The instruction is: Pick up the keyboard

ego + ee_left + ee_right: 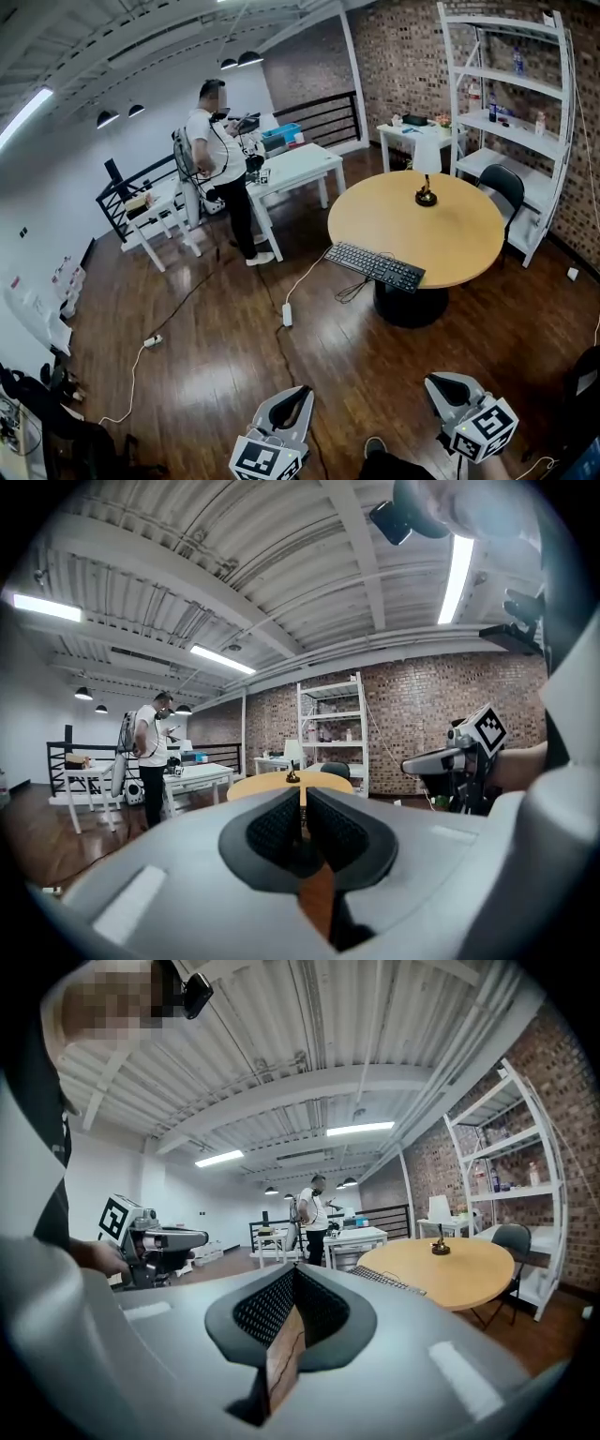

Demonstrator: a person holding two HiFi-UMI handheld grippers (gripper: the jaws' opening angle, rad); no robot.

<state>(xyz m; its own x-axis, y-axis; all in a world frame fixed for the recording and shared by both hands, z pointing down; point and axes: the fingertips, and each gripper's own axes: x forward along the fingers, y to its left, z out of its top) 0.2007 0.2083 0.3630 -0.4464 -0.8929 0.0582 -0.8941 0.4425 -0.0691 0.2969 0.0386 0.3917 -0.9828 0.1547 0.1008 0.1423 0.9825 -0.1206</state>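
Left claw (296, 396) & right claw (444, 382) both clenched, nothing in em. Keyboard (375, 266) is on the table (441, 234) near edge, well apart from both, cable (302, 279) trailing to floor (216, 356). Prob light, stiff plastic; grab the short ends imo.

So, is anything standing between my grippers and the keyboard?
Nothing upright: open wood floor leads to the keyboard at the round table's near edge. Only cords lie flat on the floor, left of the path.
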